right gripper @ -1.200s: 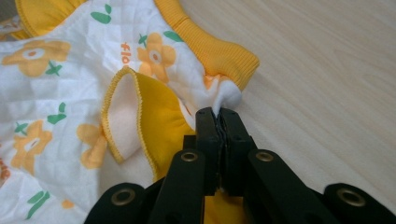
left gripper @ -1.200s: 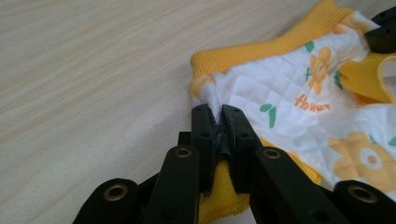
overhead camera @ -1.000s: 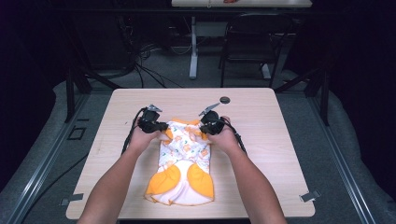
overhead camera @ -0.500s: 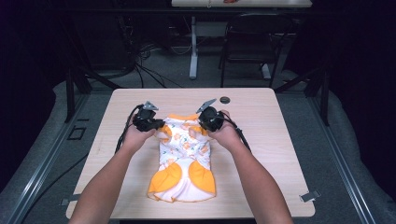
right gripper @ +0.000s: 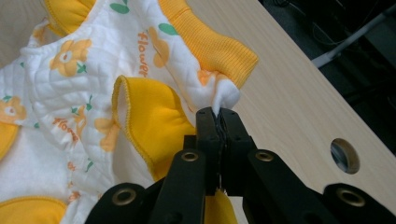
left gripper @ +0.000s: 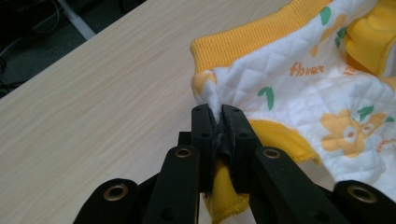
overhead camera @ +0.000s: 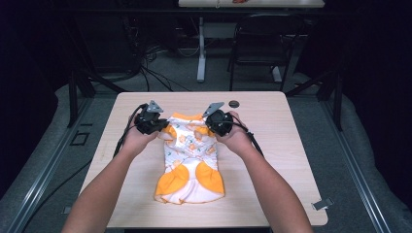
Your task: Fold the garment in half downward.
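My left hand-held gripper [left gripper: 218, 114] is pinching the quilted fabric at one shoulder of the little garment [overhead camera: 188, 155], just beside its ribbed yellow collar [left gripper: 243, 39], and my right hand-held gripper [right gripper: 219, 114] is pressed tight on the matching shoulder at the collar's other end. The garment lies on the counter [overhead camera: 272, 145] with its collar end raised between my two grips and its orange-patched hem flat on the wood, on the side of the collar nearest me. The risk I see is in how little cloth each grip holds — only a small fold at the tips. If I pull the shoulders apart too hard, or lift one side faster, a fold could slip out and that side would drop, leaving the garment twisted. The small round hole [right gripper: 344, 156] in the counter beyond the collar is well clear.
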A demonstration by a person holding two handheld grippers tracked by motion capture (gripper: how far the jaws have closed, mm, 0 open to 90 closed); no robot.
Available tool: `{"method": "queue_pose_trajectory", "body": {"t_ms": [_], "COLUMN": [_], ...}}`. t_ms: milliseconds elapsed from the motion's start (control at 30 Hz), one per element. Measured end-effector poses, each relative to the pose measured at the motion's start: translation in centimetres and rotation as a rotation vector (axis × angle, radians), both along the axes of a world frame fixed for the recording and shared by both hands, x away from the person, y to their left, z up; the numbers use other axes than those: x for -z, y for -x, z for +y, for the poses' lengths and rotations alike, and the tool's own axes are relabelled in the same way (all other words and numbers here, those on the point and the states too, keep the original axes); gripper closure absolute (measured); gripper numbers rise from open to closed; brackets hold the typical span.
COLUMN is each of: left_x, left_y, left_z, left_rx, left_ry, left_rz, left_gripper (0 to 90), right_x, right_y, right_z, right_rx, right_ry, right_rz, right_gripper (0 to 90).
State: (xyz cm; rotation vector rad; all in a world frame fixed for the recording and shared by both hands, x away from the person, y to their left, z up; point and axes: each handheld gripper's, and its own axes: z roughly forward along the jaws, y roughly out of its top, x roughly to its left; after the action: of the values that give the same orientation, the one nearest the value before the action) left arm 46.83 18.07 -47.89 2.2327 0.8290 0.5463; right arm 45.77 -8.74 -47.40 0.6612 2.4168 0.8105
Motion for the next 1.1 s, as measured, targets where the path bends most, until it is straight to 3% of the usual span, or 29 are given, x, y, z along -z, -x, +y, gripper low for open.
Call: {"method": "queue_pose_trajectory", "body": {"t_ms": [167, 300, 533, 867, 1100], "left_x": [-1.2, -1.7, -1.0, 0.3, 1.6], "left_y": [0.4, 0.7, 2.1, 4.2, 5.7], "left_z": [-0.2, -0.5, -0.8, -0.9, -1.0], "left_rx": [0.013, 0.028, 0.082, 0.099, 0.109], "left_ry": [0.004, -0.039, -0.11, -0.073, -0.076], "left_rz": [-0.043, -0.077, -0.116, -0.116, -0.115], "left_gripper": [84.0, 84.1, 84.0, 84.0, 84.0], "right_x": [-1.1, -1.7, -0.9, 0.5, 1.6], "right_y": [0.3, 0.6, 1.9, 3.7, 5.3], "right_z": [-0.6, -0.7, -0.5, -0.9, -0.9], "right_rx": [-0.006, -0.01, -0.068, -0.107, -0.128], "right_ry": [-0.013, -0.013, 0.084, 0.11, 0.107], "right_rz": [-0.033, -0.069, -0.114, -0.109, -0.109], "right_gripper": [87.8, 87.8, 87.8, 87.7, 87.6]}}
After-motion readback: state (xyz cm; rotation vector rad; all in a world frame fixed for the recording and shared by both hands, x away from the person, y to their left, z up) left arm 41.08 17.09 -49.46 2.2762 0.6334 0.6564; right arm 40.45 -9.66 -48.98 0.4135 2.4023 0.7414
